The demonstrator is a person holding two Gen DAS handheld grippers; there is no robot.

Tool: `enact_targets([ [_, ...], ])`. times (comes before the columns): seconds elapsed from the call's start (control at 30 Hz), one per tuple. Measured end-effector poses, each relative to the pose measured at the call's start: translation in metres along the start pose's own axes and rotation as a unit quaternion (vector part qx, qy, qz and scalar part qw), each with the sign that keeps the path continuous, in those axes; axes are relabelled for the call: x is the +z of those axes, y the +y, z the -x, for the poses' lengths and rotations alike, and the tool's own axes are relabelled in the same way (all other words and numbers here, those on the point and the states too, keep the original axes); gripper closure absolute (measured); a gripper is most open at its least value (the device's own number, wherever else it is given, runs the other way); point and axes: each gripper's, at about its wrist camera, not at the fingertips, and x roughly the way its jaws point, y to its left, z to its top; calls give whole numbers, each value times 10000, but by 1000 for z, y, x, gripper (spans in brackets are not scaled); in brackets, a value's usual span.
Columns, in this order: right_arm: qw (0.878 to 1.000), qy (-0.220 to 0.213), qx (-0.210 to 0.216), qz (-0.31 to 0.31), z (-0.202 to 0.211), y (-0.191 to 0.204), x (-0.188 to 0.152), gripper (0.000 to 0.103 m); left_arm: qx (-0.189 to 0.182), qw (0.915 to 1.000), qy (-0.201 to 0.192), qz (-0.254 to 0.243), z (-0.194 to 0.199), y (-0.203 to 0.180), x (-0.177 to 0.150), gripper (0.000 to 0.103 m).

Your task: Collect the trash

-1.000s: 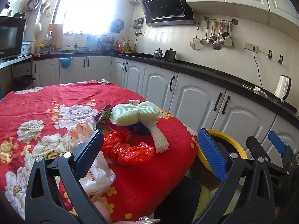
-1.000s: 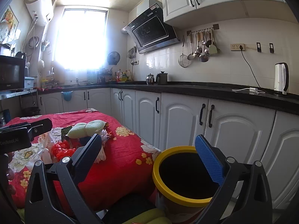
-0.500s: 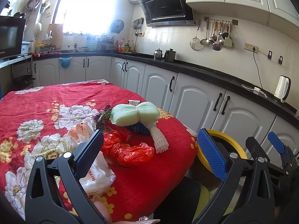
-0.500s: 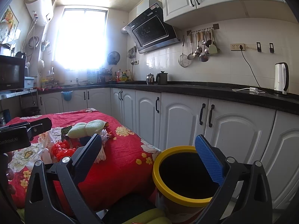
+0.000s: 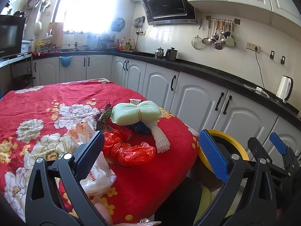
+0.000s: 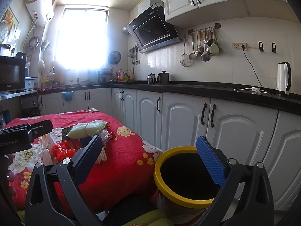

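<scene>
A pile of trash lies on the table's red flowered cloth (image 5: 56,98): a crumpled red plastic bag (image 5: 128,149), a white plastic bag (image 5: 96,173), a pale green foam net bundle (image 5: 135,113), a white foam net sleeve (image 5: 160,139) and a dark snack wrapper (image 5: 103,117). My left gripper (image 5: 152,150) hovers open above the table's near corner, nothing between its fingers. The yellow-rimmed bin (image 6: 180,179) stands on the floor beside the table. My right gripper (image 6: 150,162) is open in front of the bin, holding nothing. The same pile (image 6: 82,137) shows at left in the right wrist view.
White cabinets (image 6: 184,116) with a black counter (image 6: 225,91) run close behind the bin. A kettle (image 6: 283,78) sits on the counter. A dark seat and a yellow-green cushion (image 6: 146,216) lie below the grippers. The left gripper's body (image 6: 20,137) reaches in from the left.
</scene>
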Motion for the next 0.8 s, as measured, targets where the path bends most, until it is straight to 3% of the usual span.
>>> enact_targets([
  [0.3,10000,32,67,30,0,3,-4,6,32,10000,12,67,-2,5,-1,11],
  [0.8,9964,278,790,111,-26,31,15,6,513,9975,-74,484,-3,49,14,11],
])
